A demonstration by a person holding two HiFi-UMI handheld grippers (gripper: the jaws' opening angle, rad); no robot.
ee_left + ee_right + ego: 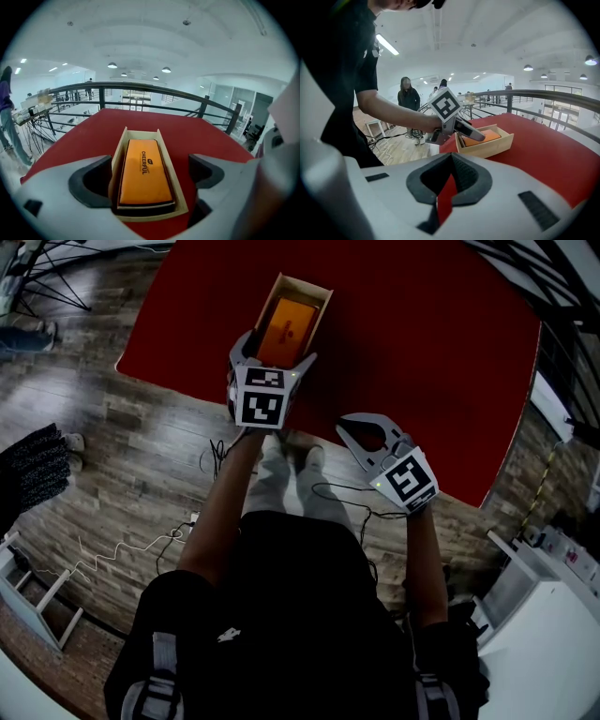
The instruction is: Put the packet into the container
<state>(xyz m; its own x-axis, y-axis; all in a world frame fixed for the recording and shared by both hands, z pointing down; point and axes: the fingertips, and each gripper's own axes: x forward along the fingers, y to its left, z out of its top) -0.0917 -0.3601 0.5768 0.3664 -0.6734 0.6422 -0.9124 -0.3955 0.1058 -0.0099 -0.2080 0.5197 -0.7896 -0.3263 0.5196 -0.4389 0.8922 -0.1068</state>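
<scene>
Since the orange packet (286, 329) is already lying flat inside the wooden container (307, 287), in the upper middle of the head view, the step in hand is, as I judge, a clean release. The left hand-held gripper (275, 354) is standing with its jaws wide apart, one on each side of the container's near end, pressing on nothing. It should be drawing straight back and upward, so that no jaw is catching the rim and dragging the box over the red worktop (422, 352). The right hand-held gripper (364, 420), lower right, is waiting closed and empty.
</scene>
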